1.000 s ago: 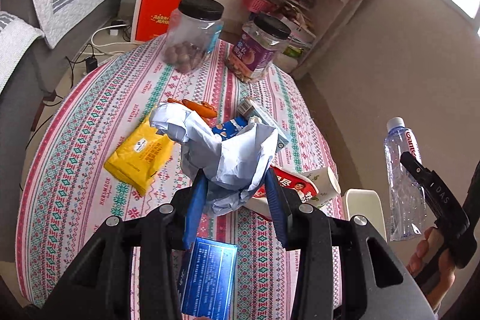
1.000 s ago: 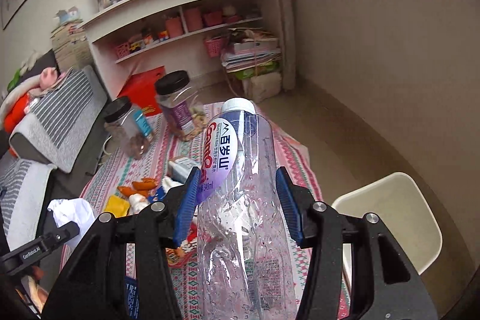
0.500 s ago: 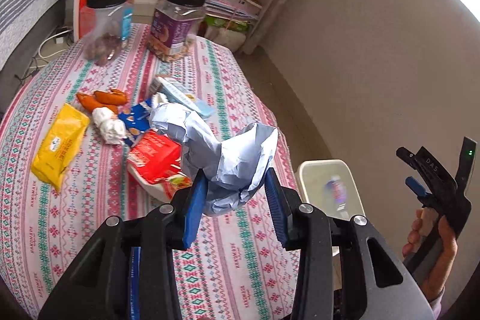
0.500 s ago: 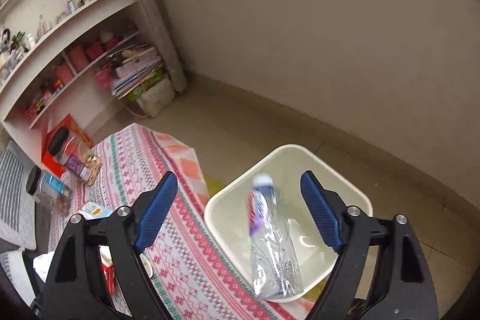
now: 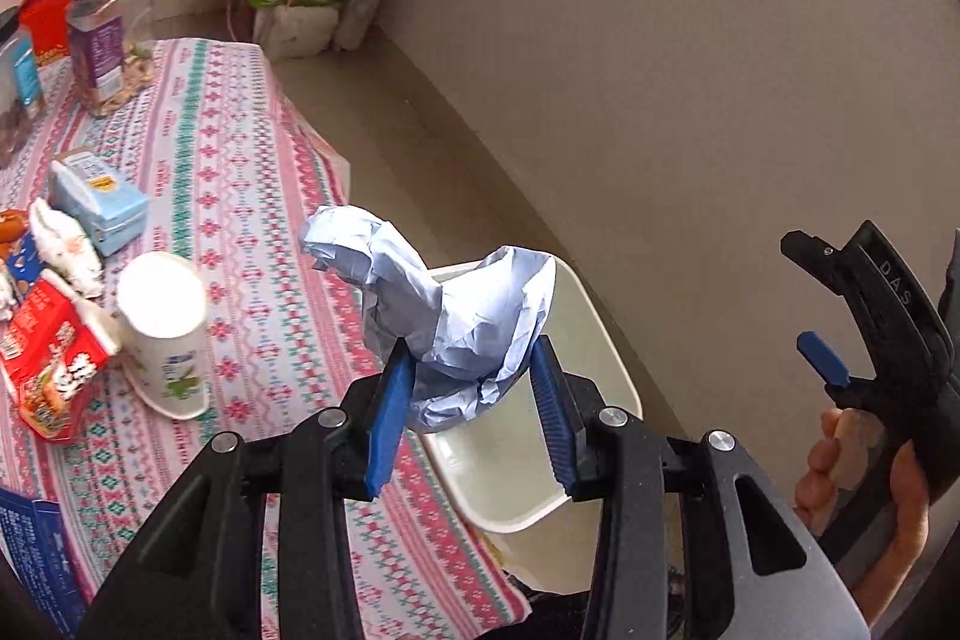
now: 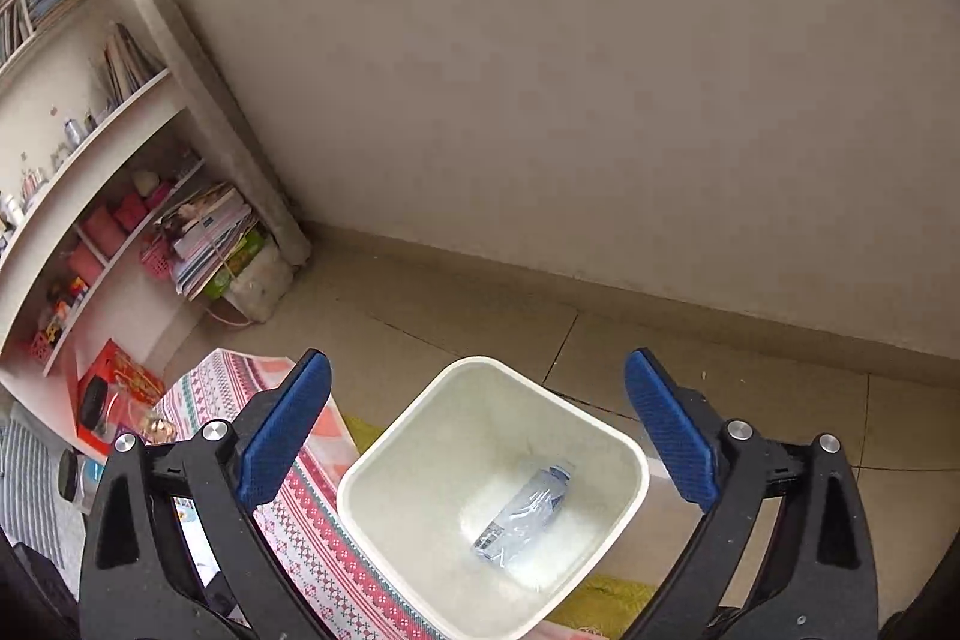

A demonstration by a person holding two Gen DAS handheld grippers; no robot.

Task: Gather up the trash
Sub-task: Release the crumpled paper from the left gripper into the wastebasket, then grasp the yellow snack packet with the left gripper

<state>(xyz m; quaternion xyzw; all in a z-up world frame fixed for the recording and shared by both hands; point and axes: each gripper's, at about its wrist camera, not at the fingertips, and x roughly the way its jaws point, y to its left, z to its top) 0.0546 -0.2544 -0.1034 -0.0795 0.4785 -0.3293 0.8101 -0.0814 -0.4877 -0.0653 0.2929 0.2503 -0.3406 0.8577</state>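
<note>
Left wrist view: the left claw [image 5: 471, 415] pinches crumpled pale-blue paper [image 5: 447, 325] above a cream plastic bin [image 5: 606, 361], beside the patterned-cloth counter [image 5: 258, 196].

Right wrist view: the right claw [image 6: 477, 433] gapes empty; below it, a clear crinkled bottle [image 6: 525, 511] lies inside the bin [image 6: 384, 460], on the tiled floor [image 6: 456, 328].

The left wrist camera looks forward and down across the bench [image 5: 252, 196] edge toward the white bin [image 5: 516, 484], close by, while the right wrist camera stares almost straight down into that same bin [image 6: 372, 484] from above, both catching the corner bookshelf [image 6: 120, 196].
</note>
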